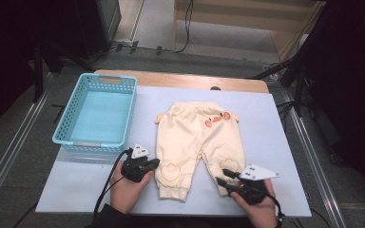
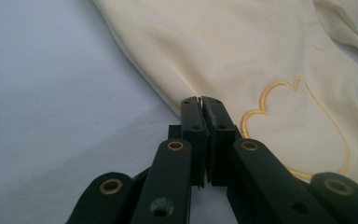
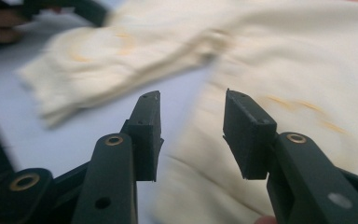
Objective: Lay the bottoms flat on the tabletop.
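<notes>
A dim room with cables on the floor surrounds the table [image 1: 275, 128], whose top is covered by a pale blue-grey sheet. On it lie one pair of cream toddler trousers [image 1: 197, 137], spread flat at the middle with the legs toward the person, and one turquoise plastic basket [image 1: 97, 111], empty, at the far left. Two grippers work at the trouser legs. The left gripper [image 2: 203, 105] has its jaws pressed together on the outer edge of one leg (a very thin bite of fabric), so a pull could slip the cloth free. The right gripper [image 3: 191, 126] hangs over the other leg with jaws spread and nothing between them; its view is blurred, and closing now might catch only one layer or miss the hem.
</notes>
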A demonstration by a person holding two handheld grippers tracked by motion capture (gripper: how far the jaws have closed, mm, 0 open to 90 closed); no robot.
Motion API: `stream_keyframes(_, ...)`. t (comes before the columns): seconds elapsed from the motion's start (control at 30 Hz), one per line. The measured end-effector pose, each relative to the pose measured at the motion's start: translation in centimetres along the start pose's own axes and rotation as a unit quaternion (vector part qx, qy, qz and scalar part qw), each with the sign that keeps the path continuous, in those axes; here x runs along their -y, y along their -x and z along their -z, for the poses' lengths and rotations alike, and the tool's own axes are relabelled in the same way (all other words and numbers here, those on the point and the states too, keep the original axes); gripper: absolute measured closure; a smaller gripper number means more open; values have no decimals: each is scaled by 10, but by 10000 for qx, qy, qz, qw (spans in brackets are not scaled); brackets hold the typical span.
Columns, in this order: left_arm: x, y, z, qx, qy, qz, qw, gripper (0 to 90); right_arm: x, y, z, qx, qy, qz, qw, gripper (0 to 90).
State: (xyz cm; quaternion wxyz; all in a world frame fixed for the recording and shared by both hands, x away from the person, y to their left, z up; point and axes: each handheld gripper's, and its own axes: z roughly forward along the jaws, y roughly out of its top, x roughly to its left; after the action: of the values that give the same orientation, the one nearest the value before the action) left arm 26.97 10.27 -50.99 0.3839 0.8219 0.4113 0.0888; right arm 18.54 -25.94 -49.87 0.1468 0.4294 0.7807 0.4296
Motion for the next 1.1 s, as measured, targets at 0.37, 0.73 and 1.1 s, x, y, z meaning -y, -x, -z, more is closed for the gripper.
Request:
stream_keyframes(0.37,0,1,0,-27,6,-20,10000,892,24,37,3,899,-639,-804,9906,592)
stream_keyframes(0.73,0,2,0,-53,-25,-67,10000,894,33,49,25,660,-667,-852,9919,844)
stream_keyframes(1.1,0,-1,0,28,20,21,10000,886,37,47,28,590,-132,-611,9963,455)
